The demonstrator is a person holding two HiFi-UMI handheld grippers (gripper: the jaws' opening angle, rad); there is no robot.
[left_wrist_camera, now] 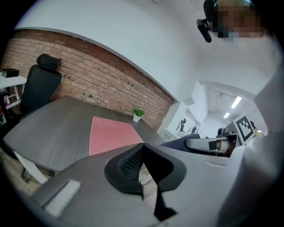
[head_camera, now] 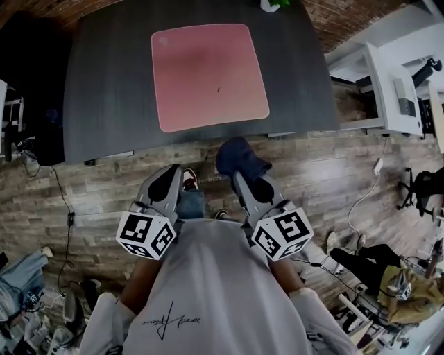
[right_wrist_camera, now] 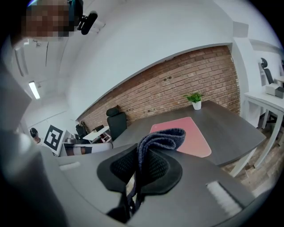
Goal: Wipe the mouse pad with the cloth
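Head view: dark desk (head_camera: pixel 104 83) w/ pink mouse pad (head_camera: pixel 208 73) lying flat at its middle. The pad is near-square and slightly skewed to the desk edges, w/ bare desktop on its left, right and near sides. Small plant (head_camera: pixel 274 5) at the far edge. Left gripper (head_camera: pixel 170 184) and right gripper (head_camera: pixel 243 177) sit tucked close to the person's torso, short of the desk's near edge and over wood floor, both pointing toward the desk. Dark blue cloth (head_camera: pixel 239 159) is bunched at the right tips.

Left gripper view: jaws clenched tip to tip, nothing between. Pad lies ahead, well apart.

Right gripper view: jaws clamped on the folded cloth, which sticks out past the tips. Pad is beyond it, not touching.
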